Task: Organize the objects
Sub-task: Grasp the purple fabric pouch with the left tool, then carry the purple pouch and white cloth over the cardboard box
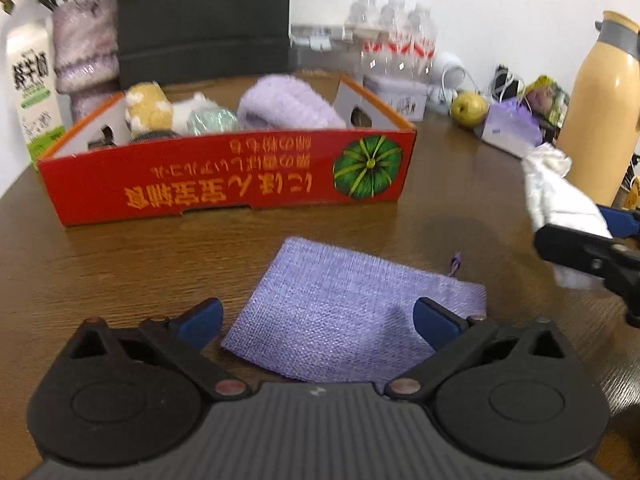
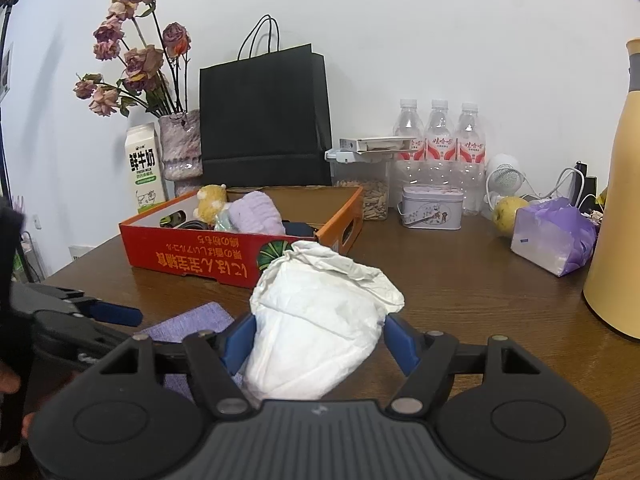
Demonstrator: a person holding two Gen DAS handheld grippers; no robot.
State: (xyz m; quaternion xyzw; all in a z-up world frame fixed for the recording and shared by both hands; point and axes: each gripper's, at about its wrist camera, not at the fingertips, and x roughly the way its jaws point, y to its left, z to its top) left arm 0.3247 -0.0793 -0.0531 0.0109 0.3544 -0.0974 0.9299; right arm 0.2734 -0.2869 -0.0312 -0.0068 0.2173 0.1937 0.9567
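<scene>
On a brown wooden table (image 1: 120,264), the left gripper (image 1: 318,318) hangs with its blue-padded jaws spread wide over a flat lilac woven pouch (image 1: 352,312) at lower centre of the left wrist view; the pads flank the pouch without pressing it. At the right edge of the same view, the right gripper (image 1: 580,236) carries a crumpled white cloth bundle (image 1: 556,196). The right wrist view shows that bundle (image 2: 320,328) wedged between the blue pads at lower centre, both pads touching its sides, held above the table. Beyond it, at centre left, sits a shallow red cardboard box (image 2: 192,256) printed with upside-down orange lettering and a green squash, holding a yellow plush toy (image 2: 210,202) and a fluffy lilac item (image 2: 256,214). Behind the box stand a milk carton (image 2: 145,168), a vase of dried roses (image 2: 180,144) and a black paper bag (image 2: 264,116). Three water bottles (image 2: 440,140) line the wall at centre right; a tall yellow flask (image 2: 616,216) fills the right edge.
</scene>
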